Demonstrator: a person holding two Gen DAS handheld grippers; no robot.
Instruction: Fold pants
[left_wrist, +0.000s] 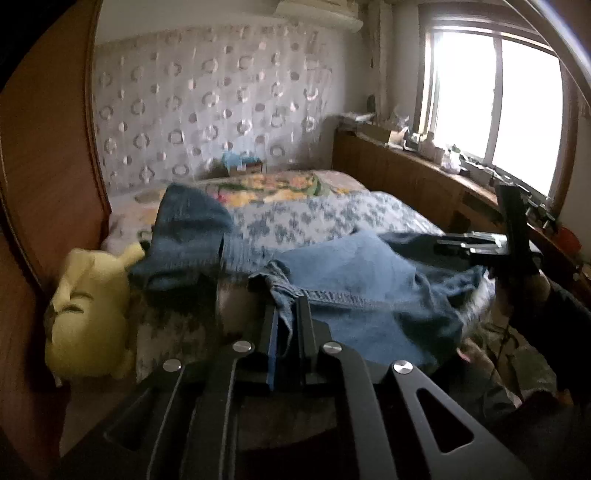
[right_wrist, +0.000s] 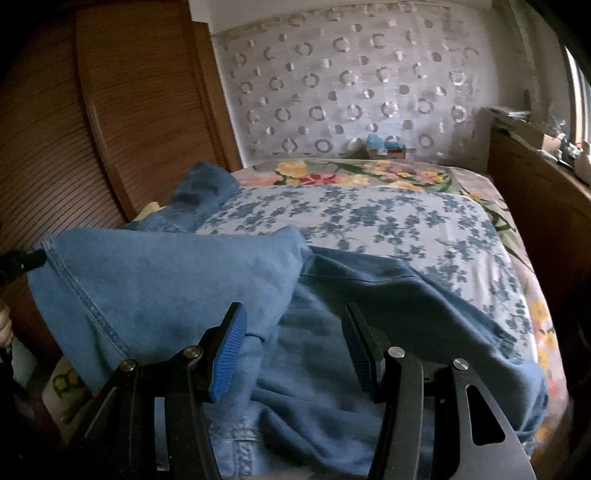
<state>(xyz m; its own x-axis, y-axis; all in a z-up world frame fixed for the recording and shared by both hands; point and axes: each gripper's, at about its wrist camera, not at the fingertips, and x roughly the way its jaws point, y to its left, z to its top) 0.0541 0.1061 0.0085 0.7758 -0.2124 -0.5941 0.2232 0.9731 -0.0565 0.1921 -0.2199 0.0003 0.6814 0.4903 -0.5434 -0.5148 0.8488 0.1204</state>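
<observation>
Blue denim pants (left_wrist: 354, 280) lie rumpled across the near end of the bed. My left gripper (left_wrist: 290, 314) is shut on the stitched edge of the pants and holds it lifted. In the right wrist view the pants (right_wrist: 177, 280) spread below, with a lifted flap at the left. My right gripper (right_wrist: 295, 332) is open just above the cloth, its blue pads (right_wrist: 229, 350) apart with nothing between them. The right gripper also shows in the left wrist view (left_wrist: 465, 245) at the right. The tip of the left gripper (right_wrist: 26, 260) holds the flap's corner.
The bed carries a blue-flowered sheet (right_wrist: 369, 218) and a floral blanket (right_wrist: 351, 171) behind it. A yellow plush toy (left_wrist: 88, 314) lies by the wooden wardrobe (left_wrist: 44, 184) at the left. A wooden cabinet (left_wrist: 424, 177) with clutter runs under the window at the right.
</observation>
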